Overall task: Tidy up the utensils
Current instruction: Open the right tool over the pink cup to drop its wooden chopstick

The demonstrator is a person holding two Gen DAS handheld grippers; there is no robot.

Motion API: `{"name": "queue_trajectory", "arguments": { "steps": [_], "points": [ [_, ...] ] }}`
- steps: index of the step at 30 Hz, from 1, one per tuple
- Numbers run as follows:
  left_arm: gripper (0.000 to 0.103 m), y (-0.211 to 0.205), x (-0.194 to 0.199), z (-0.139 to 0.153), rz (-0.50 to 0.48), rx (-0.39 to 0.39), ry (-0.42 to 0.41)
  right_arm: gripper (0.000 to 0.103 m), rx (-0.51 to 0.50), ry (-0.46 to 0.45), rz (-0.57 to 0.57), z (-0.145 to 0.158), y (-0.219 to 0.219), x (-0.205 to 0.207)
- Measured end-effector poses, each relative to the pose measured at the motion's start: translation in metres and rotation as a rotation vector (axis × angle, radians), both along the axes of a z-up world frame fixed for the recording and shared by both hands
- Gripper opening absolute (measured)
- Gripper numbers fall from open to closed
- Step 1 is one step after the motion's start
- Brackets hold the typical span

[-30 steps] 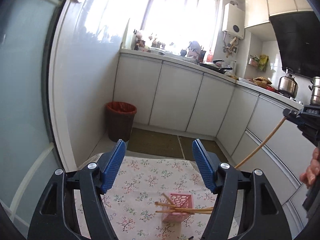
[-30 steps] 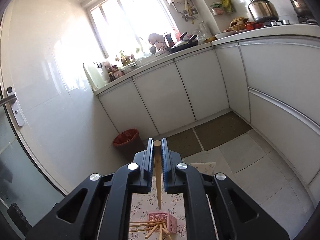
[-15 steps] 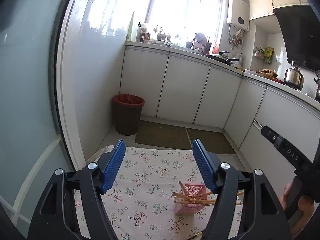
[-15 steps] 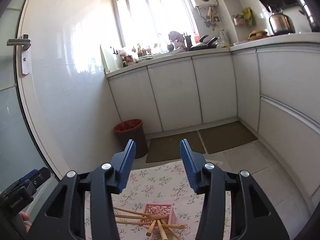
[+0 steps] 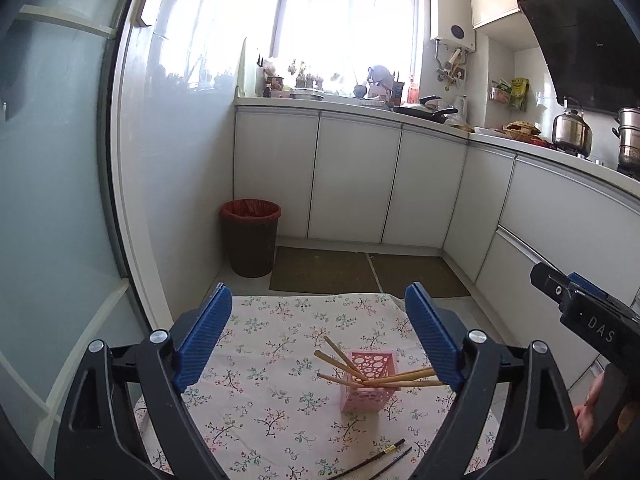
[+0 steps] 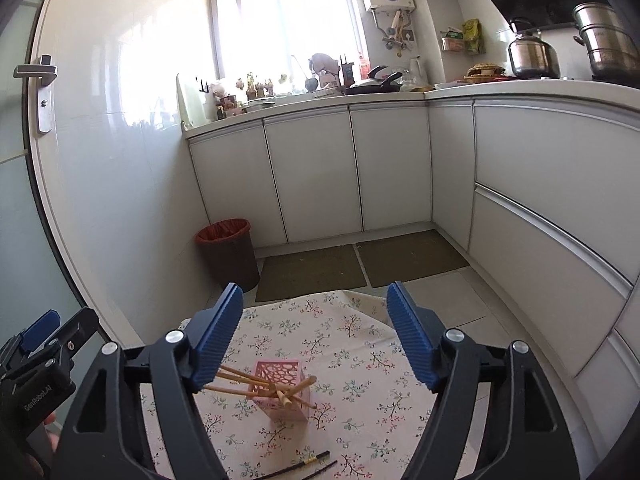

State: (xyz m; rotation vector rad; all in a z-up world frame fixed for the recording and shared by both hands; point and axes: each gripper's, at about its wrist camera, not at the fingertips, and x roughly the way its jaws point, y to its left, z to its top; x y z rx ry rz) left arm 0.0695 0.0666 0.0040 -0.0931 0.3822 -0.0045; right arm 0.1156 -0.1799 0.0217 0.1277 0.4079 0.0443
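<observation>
A pink perforated holder (image 5: 368, 384) (image 6: 286, 394) stands on a floral tablecloth (image 5: 260, 368) (image 6: 360, 360) with several wooden chopsticks (image 5: 384, 378) (image 6: 248, 384) leaning in it. Two dark chopsticks (image 5: 380, 456) (image 6: 304, 464) lie on the cloth in front of it. My left gripper (image 5: 318, 336) is open and empty, above and behind the holder. My right gripper (image 6: 314, 340) is open and empty, above the holder. Each gripper shows at the edge of the other's view: the right one (image 5: 584, 312), the left one (image 6: 44, 340).
A small table under the cloth stands in a narrow kitchen. A brown bin (image 5: 250, 236) (image 6: 230, 254) stands on the floor by the white cabinets (image 5: 356, 180). Two floor mats (image 5: 324, 270) lie beyond the table. A glass door (image 5: 52, 184) is on the left.
My right gripper has let go of a wooden chopstick, which now leans in the pink holder, and has opened. Both grippers have pulled back, so more of the table shows.
</observation>
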Motion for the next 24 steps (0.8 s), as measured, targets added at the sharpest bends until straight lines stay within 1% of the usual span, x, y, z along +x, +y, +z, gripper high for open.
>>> {"name": "queue_trajectory", "arguments": {
  "steps": [1, 2, 3, 5, 9, 13, 18, 21, 22, 24],
  "points": [
    [0.093, -0.002, -0.003, 0.000, 0.002, 0.006, -0.002, 0.077, -0.008, 0.001, -0.007, -0.001, 0.000, -0.005],
    [0.094, -0.003, -0.006, 0.000, 0.001, 0.011, -0.005, 0.079, -0.015, 0.002, -0.016, -0.003, 0.000, -0.010],
    [0.095, -0.006, -0.010, 0.001, -0.003, 0.017, -0.009, 0.083, -0.021, 0.003, -0.026, -0.005, -0.001, -0.016],
    [0.096, -0.011, -0.016, 0.002, -0.007, 0.034, -0.010, 0.086, -0.030, 0.007, -0.041, -0.010, -0.003, -0.025],
    [0.096, -0.017, -0.024, 0.001, -0.019, 0.055, -0.007, 0.096, -0.043, 0.014, -0.054, -0.016, -0.008, -0.038],
    [0.096, -0.025, -0.030, -0.004, -0.028, 0.084, 0.000, 0.096, -0.038, 0.003, -0.085, -0.015, -0.018, -0.048],
    [0.096, -0.032, -0.032, -0.012, -0.045, 0.111, 0.033, 0.096, -0.025, 0.036, -0.107, -0.027, -0.032, -0.060],
    [0.096, -0.039, -0.025, -0.024, -0.084, 0.151, 0.104, 0.096, -0.013, 0.085, -0.111, -0.045, -0.042, -0.068],
    [0.096, -0.043, -0.020, -0.031, -0.114, 0.166, 0.152, 0.096, -0.009, 0.112, -0.112, -0.054, -0.046, -0.070],
    [0.096, -0.052, -0.003, -0.058, -0.187, 0.218, 0.303, 0.096, -0.001, 0.185, -0.109, -0.076, -0.053, -0.072]
  ]
}}
